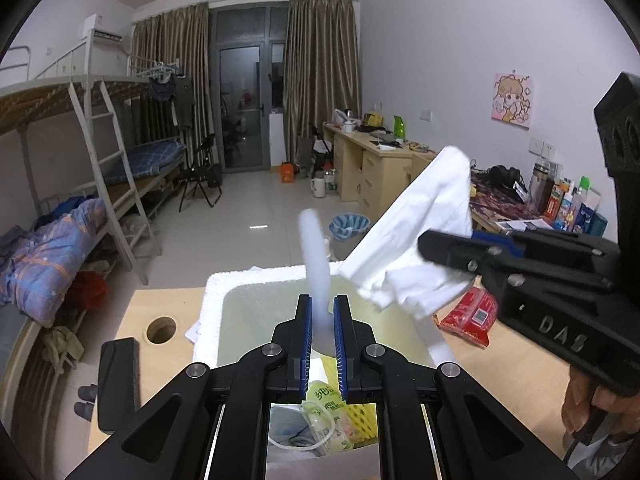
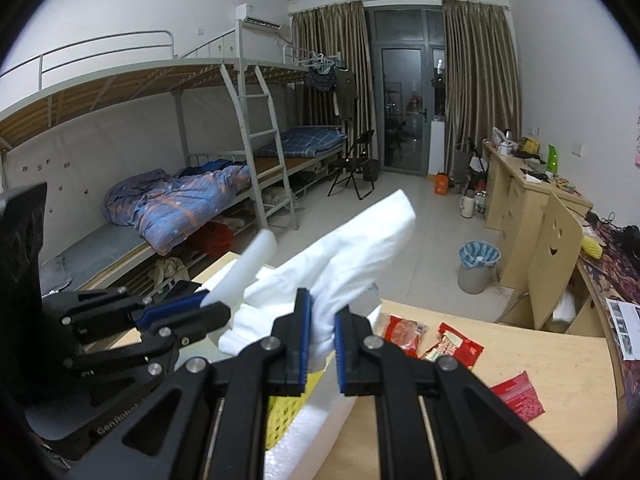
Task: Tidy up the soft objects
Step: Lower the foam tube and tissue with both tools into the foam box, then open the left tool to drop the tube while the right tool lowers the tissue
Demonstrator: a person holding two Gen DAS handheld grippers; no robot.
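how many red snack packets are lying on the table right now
3. One red snack packet lies just beyond the right gripper, one beside it, one nearer the camera. Others may be hidden.

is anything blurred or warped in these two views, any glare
Left wrist view: the white foam strip held in the left gripper is smeared by motion, the room bows at the fisheye edges, and a glare patch sits on the floor tiles. Right wrist view: the white cloth in the right gripper looks overexposed, with dark vignetted corners.
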